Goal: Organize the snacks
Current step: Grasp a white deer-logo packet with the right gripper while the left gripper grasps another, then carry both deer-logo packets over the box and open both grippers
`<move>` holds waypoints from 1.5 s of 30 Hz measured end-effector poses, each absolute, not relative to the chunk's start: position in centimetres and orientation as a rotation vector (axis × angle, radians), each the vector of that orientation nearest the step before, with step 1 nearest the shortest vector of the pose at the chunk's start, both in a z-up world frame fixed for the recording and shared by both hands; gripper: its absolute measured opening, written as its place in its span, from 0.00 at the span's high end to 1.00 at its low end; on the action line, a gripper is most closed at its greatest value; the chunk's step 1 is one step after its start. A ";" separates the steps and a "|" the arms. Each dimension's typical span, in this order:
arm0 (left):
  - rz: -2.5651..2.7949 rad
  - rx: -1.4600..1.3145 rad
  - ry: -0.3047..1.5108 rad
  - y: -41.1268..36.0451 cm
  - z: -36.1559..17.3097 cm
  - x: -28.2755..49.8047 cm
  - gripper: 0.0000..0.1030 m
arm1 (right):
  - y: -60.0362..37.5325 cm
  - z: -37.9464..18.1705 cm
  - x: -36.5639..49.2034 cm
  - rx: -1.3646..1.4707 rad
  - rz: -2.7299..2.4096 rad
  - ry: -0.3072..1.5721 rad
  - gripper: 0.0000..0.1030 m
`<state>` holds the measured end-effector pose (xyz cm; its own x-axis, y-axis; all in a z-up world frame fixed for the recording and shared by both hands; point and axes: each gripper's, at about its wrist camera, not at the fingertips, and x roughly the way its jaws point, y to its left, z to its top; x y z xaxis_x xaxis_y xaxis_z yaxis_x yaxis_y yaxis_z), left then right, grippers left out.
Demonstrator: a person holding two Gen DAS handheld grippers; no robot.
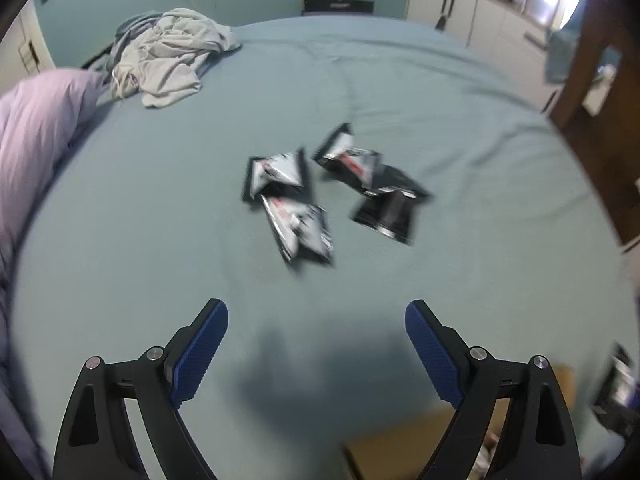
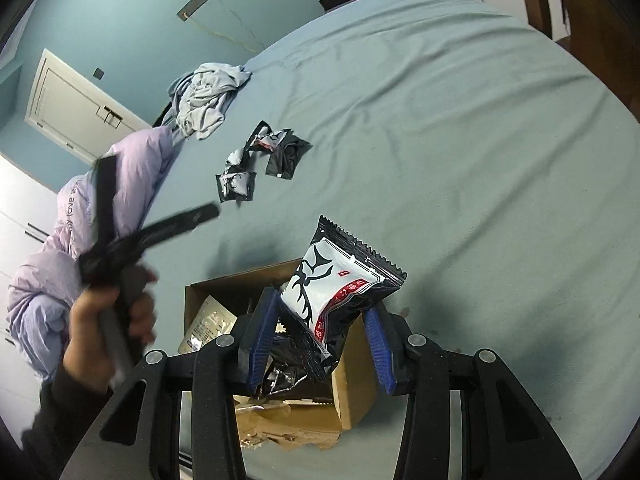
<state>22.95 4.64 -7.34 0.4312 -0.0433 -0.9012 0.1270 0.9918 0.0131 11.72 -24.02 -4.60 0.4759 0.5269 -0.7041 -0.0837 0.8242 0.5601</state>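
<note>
In the left wrist view, the left gripper [image 1: 316,344] is spread wide with nothing in it, and loose snack packets [image 1: 332,192] are left mid-frame on the bed [image 1: 440,92]. In the right wrist view, one snack packet [image 2: 340,292] is clamped by the right gripper [image 2: 320,340] over the cardboard box [image 2: 356,380] at lower centre, so the job looks only partly done.

Bed sheet [image 1: 400,80]: matt blue-grey cloth, lightly creased. Crumpled garment [image 1: 168,52]: soft pale knit cloth, dull finish. Quilt [image 1: 36,120]: lilac fabric with faint sheen. Snack packets [image 1: 296,200]: glossy plastic film, crinkled, light glare. Held snack packet [image 2: 340,280]: same shiny film, saw-tooth sealed edge. Cardboard box [image 2: 356,376]: plain brown, matt, raw-cut flaps. Right tongs [image 2: 320,340]: matt black plastic arms, ribbed blue pads [image 2: 262,332], bright metal pivot pins.
</note>
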 end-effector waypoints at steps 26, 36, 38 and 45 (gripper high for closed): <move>-0.167 -0.002 1.153 6.7 -7.1 21.7 0.70 | -24.4 -5.3 11.0 0.576 0.391 1.023 0.60; -0.255 -0.130 1.078 9.3 -0.9 13.6 0.72 | -23.8 -4.5 9.5 0.532 0.398 1.011 0.60; -0.289 -0.127 1.062 8.4 -0.2 11.6 0.72 | -23.7 -4.5 9.2 0.526 0.404 1.015 0.60; -0.445 -0.047 1.060 3.0 -1.4 5.6 0.69 | -23.9 -4.7 9.1 0.506 0.416 1.026 0.60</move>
<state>5.64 2.98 -1.44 0.4085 -0.3753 -0.8320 0.3310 0.9104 -0.2481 9.12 -23.86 -4.67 0.4593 0.5495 -0.6979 -0.0914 0.8107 0.5782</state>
